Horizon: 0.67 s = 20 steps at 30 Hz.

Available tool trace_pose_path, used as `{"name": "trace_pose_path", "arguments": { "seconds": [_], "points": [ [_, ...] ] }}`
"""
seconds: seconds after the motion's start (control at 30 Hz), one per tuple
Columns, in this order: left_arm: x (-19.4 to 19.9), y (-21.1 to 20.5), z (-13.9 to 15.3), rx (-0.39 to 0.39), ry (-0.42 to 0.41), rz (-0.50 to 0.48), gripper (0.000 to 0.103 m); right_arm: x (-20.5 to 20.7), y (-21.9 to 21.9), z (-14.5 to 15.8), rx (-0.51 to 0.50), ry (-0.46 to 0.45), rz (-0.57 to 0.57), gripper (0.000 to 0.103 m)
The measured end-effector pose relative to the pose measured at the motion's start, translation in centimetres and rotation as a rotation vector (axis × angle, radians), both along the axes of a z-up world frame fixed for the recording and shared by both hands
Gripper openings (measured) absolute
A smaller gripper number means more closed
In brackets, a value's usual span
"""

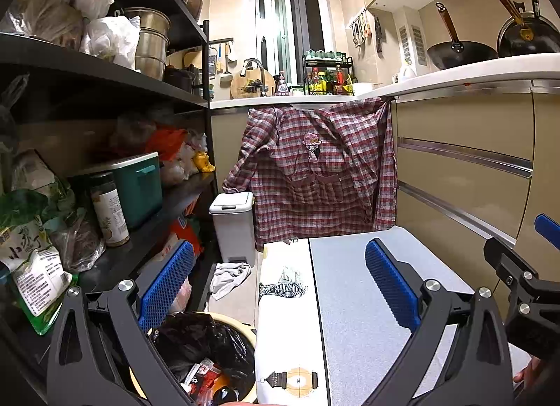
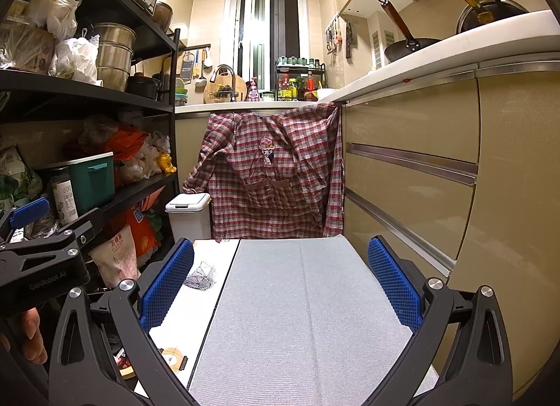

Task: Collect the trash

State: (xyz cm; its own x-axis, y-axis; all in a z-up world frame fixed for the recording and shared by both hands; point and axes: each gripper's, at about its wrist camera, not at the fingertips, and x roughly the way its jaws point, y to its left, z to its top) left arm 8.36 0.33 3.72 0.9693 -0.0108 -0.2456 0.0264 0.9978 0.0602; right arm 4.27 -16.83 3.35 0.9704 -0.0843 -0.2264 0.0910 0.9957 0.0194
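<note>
Both claws, left claw point(image 1: 280, 287) and right claw point(image 2: 280, 283), are hanging wide and empty, while the bin point(image 1: 241, 339) is seemingly holding some trash already.

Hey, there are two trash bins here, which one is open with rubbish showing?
The round cream bin with the black liner, just below the left gripper, is open with wrappers showing. The white bin by the checked shirt has its lid closed.
</note>
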Motion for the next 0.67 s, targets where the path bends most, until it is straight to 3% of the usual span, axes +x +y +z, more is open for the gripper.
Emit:
{"name": "trace_pose_path", "arguments": {
  "seconds": [0.67],
  "points": [
    [0.1, 0.2, -0.5, 0.002, 0.015, -0.011, 0.095, -0.1, 1.1, 0.2, 0.003, -0.003, 0.008, 0.098]
  ]
}}
